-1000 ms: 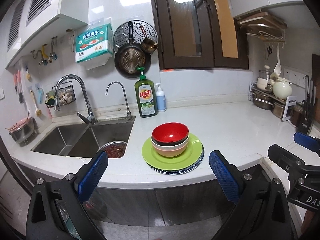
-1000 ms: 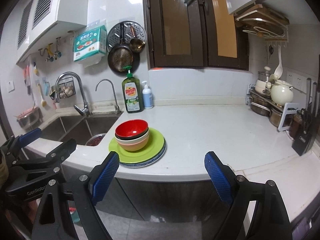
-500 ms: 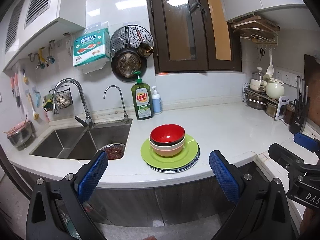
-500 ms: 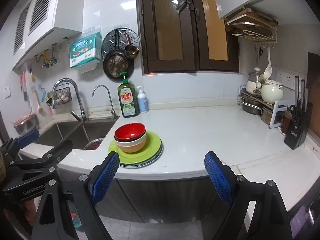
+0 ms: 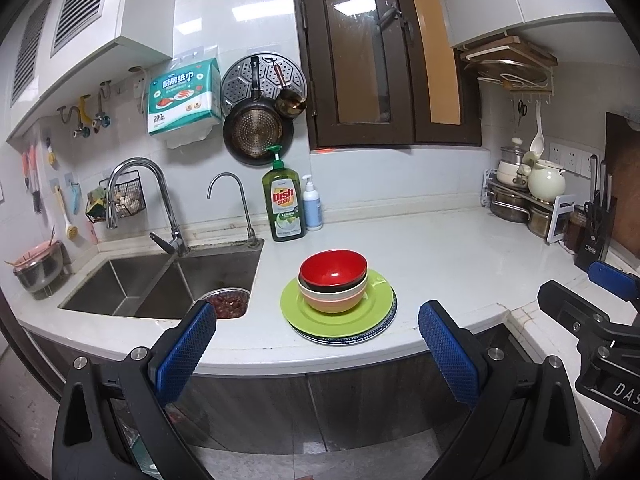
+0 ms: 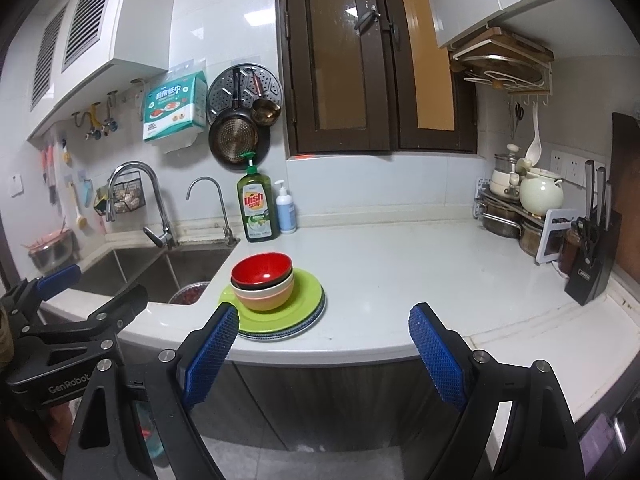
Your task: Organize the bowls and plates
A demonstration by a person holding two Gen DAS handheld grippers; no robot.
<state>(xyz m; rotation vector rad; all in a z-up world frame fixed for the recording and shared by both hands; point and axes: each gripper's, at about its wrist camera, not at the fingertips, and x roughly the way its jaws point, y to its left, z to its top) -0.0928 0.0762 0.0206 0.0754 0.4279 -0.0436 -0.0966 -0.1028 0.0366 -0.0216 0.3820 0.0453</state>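
I am holding my left gripper (image 5: 318, 350) out in front of the counter (image 5: 440, 264), short of its near edge, its blue-padded fingers (image 5: 186, 350) spread wide and grasping nothing. My right gripper (image 6: 324, 354) is hovering beside it, to the right, likewise released and empty, its fingers (image 6: 436, 354) well apart.

The dishes are sitting in one stack on the counter near its front edge, just right of the sink (image 5: 160, 280). A red bowl (image 5: 333, 270) is nesting on top, inside a dark bowl whose rim is only just showing, and that is sitting in a cream and orange bowl (image 5: 334, 298). The bowls are resting on a green plate (image 5: 340, 316), slightly toward its far left side, and the green plate is lying on another plate with a blue patterned rim (image 5: 352, 338).

A green dish soap bottle (image 5: 283, 204) and a small white pump bottle (image 5: 312, 208) are standing upright against the far wall, behind the stack. In the sink's right basin a metal bowl of dark red contents (image 5: 228, 302) is sitting near the counter's edge.
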